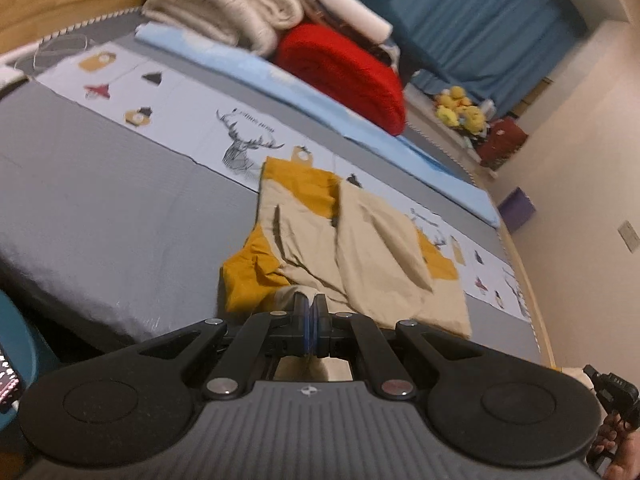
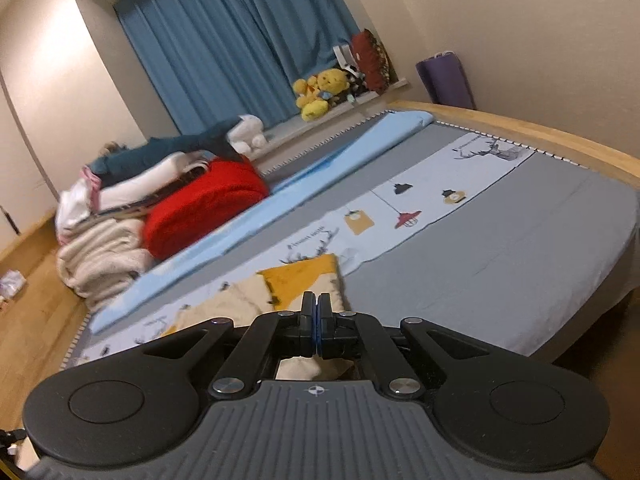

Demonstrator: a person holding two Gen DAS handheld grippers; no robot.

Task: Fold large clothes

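- Left tongs (image 1: 310, 307) closed, pinching the near edge of the beige-and-mustard garment (image 1: 344, 236), cloth lifted at the grip
- Right tongs (image 2: 316, 312) closed; cloth shows under them, hold on it not certain
- Garment lies half folded on the bed (image 1: 100, 208), by its near edge
- Red blanket (image 1: 344, 76) and folded linens (image 1: 224, 4) at the bed's far edge

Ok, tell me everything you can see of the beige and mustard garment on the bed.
The beige and mustard garment looks like soft woven cloth: beige panels with mustard-yellow patches. It lies creased on the grey bed cover, partly over its pale printed strip. Its near edge runs up into the shut jaws of the left gripper. The right gripper, jaws shut too, has beige cloth showing just beneath it.
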